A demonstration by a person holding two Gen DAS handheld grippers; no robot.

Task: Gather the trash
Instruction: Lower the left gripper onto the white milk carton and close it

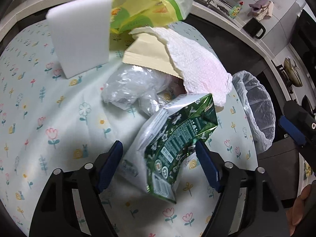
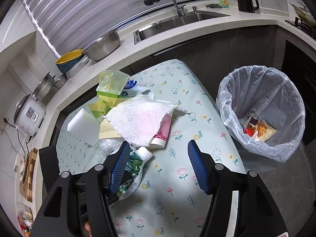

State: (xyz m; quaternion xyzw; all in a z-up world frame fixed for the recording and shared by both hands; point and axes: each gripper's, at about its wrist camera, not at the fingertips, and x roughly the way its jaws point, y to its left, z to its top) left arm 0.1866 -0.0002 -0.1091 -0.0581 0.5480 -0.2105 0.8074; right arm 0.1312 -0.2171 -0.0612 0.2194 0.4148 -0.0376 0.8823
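Note:
A green and white foil packet lies on the flowered tablecloth, and my left gripper straddles it with the jaws open. The right pad sits at the packet's edge; the left pad stands clear. Behind it are crumpled clear plastic, a beige envelope, a pink-stained paper towel, a yellow-green bag, a pink tube and a white foam block. My right gripper hangs open over bare cloth with nothing between its fingers. The green packet shows behind its left finger.
A bin with a clear liner stands off the table's right side, with several wrappers at the bottom. Behind the table runs a counter with a sink, a steel colander, a rice cooker and a black kettle.

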